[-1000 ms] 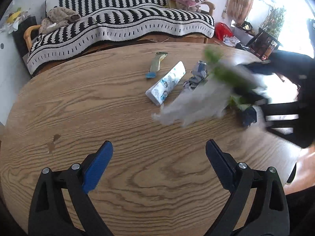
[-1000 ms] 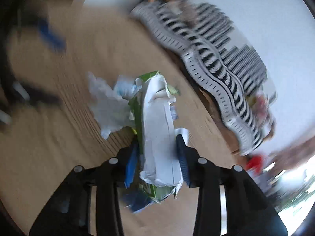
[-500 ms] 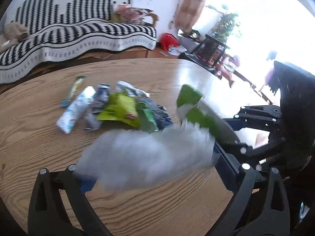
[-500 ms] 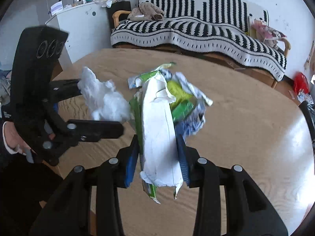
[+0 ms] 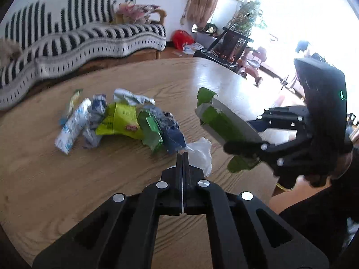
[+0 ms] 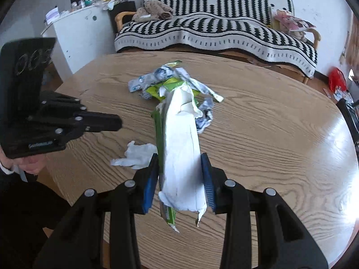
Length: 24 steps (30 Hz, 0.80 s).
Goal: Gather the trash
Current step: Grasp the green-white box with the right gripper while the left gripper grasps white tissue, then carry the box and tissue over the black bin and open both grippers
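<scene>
My right gripper (image 6: 179,160) is shut on a torn green-and-white wrapper (image 6: 182,145), held above the round wooden table (image 6: 269,134); in the left wrist view the same wrapper (image 5: 224,121) sticks out of that gripper (image 5: 258,132). My left gripper (image 5: 182,157) is closing, its jaws pressed together with nothing between them; it shows at the left (image 6: 119,123) of the right wrist view. A crumpled white tissue (image 5: 202,152) (image 6: 134,154) lies on the table just beyond its tip. A pile of wrappers (image 5: 125,121) (image 6: 170,85) lies mid-table.
A sofa under a black-and-white striped throw (image 6: 213,29) stands behind the table. A white cabinet (image 6: 78,29) is at the back left. A dark plant stand (image 5: 231,42) and red bag (image 5: 181,38) are by the bright window. A hand (image 6: 31,163) holds the left gripper.
The left jaws went from wide open to shut. The white tissue, between them half a second ago, now lies on the table. The right gripper swung in with the wrapper.
</scene>
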### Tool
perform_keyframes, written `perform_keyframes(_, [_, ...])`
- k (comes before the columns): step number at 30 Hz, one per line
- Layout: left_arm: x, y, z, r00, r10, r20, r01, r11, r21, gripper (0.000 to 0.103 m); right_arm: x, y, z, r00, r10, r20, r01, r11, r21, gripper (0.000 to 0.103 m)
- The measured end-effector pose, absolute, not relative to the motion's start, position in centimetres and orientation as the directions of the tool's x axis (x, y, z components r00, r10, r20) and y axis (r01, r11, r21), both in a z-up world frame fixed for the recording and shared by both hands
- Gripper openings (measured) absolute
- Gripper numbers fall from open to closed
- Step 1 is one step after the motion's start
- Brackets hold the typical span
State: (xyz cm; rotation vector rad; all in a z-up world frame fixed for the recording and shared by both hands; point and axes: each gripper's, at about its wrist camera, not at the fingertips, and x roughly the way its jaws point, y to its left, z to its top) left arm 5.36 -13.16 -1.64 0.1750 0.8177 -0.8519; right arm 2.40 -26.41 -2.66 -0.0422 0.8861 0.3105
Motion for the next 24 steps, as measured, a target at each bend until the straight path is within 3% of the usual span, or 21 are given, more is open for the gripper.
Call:
perform_keyframes(2, [5.1,-13.8,-2.2,0.367,-0.595,-0.715,0.751,0.643,-0.149,0.013,2.1,-26.9,-2.3,0.6,0.251,-0.759,-0.268,0.958,0.105,0.037])
perform_keyframes(4, [5.0,-14.4,-2.7,0.379,-0.559,-0.737,0.755,0.648,-0.104,0.095,1.8,-27.4,-2.2,0.604,0.257,-0.754,-0.254,0.959,0.123,0.037])
perform_keyframes(5, [4.7,-14.8,-3.0,0.405,-0.549,-0.731,0.755,0.651,-0.07,0.097,1.7,-27.6,-2.3,0.602,0.255,-0.756,-0.249,0.96,0.126,0.037])
perform_keyframes(9, [4.8,-16.7,-4.7,0.397,-0.494,-0.773,0.771,0.637,-0.012,0.097,1.6,-28.1,-2.7,0.594,0.239,-0.768,-0.232,0.965,0.12,0.038])
perform_keyframes(11, [4.8,-17.8,-6.0,0.396,-0.452,-0.8,0.771,0.637,0.022,0.087,1.5,-28.2,-2.8,0.592,0.234,-0.771,-0.224,0.967,0.121,0.038])
perform_keyframes(12, [4.9,-18.3,-6.6,0.39,-0.424,-0.817,0.768,0.64,0.035,0.056,1.4,-28.2,-2.8,0.593,0.232,-0.771,-0.223,0.968,0.119,0.038])
perform_keyframes(13, [5.2,-18.8,-7.4,0.383,-0.375,-0.844,0.759,0.649,0.056,0.008,1.4,-28.3,-2.8,0.593,0.23,-0.772,-0.222,0.968,0.117,0.038])
perform_keyframes(20, [4.4,-17.0,-2.8,0.408,-0.443,-0.798,0.712,0.702,-0.026,0.007,1.0,-29.0,-2.0,0.613,0.235,-0.754,-0.212,0.969,0.129,0.038])
perform_keyframes(24, [4.4,-15.2,-3.5,0.395,-0.393,-0.83,0.679,0.734,-0.025,0.007,0.6,-29.3,-1.8,0.619,0.226,-0.753,-0.199,0.972,0.128,0.038])
